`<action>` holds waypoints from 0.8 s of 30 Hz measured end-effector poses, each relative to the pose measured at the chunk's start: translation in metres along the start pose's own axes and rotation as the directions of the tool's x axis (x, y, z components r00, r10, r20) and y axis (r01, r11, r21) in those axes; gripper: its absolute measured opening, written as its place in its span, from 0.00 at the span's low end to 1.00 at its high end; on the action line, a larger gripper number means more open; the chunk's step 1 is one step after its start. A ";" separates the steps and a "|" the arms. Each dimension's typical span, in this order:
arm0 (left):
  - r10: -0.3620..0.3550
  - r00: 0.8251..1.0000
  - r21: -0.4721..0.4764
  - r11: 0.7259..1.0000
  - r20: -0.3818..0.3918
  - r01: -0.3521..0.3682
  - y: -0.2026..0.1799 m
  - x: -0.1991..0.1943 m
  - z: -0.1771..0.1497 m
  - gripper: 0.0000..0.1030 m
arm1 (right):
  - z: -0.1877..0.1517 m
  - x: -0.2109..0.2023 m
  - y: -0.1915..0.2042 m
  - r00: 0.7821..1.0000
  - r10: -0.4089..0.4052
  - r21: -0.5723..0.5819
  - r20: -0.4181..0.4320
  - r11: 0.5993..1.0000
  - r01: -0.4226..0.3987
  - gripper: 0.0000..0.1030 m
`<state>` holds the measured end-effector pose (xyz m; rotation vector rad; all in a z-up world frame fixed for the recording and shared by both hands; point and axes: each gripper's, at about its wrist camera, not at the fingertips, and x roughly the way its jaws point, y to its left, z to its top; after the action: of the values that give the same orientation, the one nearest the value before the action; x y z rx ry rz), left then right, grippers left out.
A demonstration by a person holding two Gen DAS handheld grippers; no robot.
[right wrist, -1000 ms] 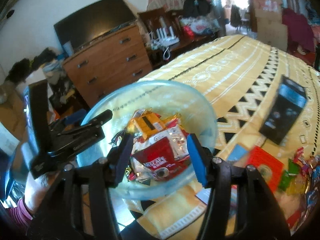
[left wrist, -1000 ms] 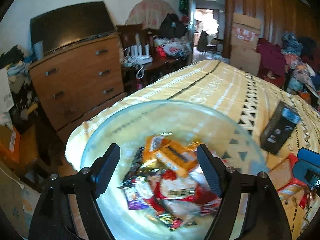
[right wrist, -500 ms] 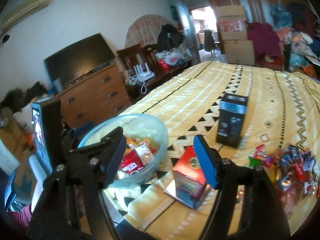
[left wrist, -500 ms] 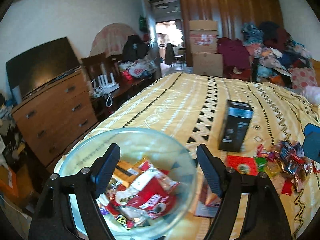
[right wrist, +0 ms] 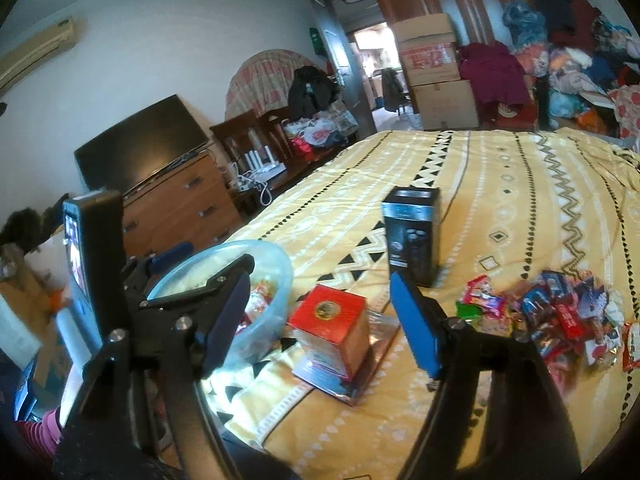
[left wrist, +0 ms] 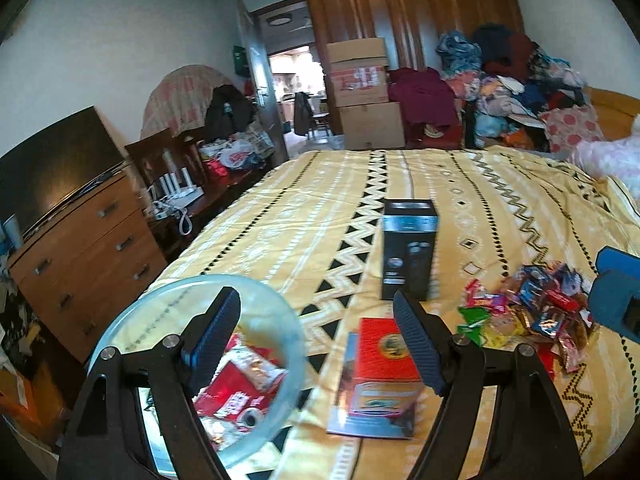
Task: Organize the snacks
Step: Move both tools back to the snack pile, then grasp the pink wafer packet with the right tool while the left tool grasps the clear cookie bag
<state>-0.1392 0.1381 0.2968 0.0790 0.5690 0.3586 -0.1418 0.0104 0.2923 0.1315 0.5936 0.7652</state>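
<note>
While both hover, left claw [left wrist: 318, 340] agape, empty

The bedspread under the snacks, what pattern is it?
Yellow bedspread with black zigzag and white stripes, clearest in the left wrist view.

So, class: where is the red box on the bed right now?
In both wrist views the red box stands on a flat booklet, between the glass bowl and the loose snacks.

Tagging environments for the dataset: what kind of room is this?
Almost certainly a lived-in bedroom: the work surface is a bed with a yellow patterned bedspread, a chest of drawers carrying a TV stands beside it, and clothes are heaped by the wardrobe.
</note>
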 end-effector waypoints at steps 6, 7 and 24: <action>-0.288 0.957 -0.014 0.957 -0.010 0.288 -0.053 0.004 0.015 0.78 | -0.021 -0.040 -0.055 0.992 -0.127 0.034 0.027 0.991 0.126 0.73; -0.354 0.935 -0.028 0.935 -0.019 0.353 -0.060 0.008 0.018 0.78 | -0.029 -0.050 -0.073 0.985 -0.169 0.058 0.023 0.984 0.167 0.73; -0.578 0.681 0.033 0.751 -0.449 0.659 -0.236 0.166 -0.114 0.77 | -0.175 -0.089 -0.237 0.916 -0.306 0.383 -0.259 0.838 0.388 0.74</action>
<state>0.0026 -0.0270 0.0751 -0.0111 1.0151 -0.3751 -0.1433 -0.2387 0.1116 0.3489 0.9345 0.2795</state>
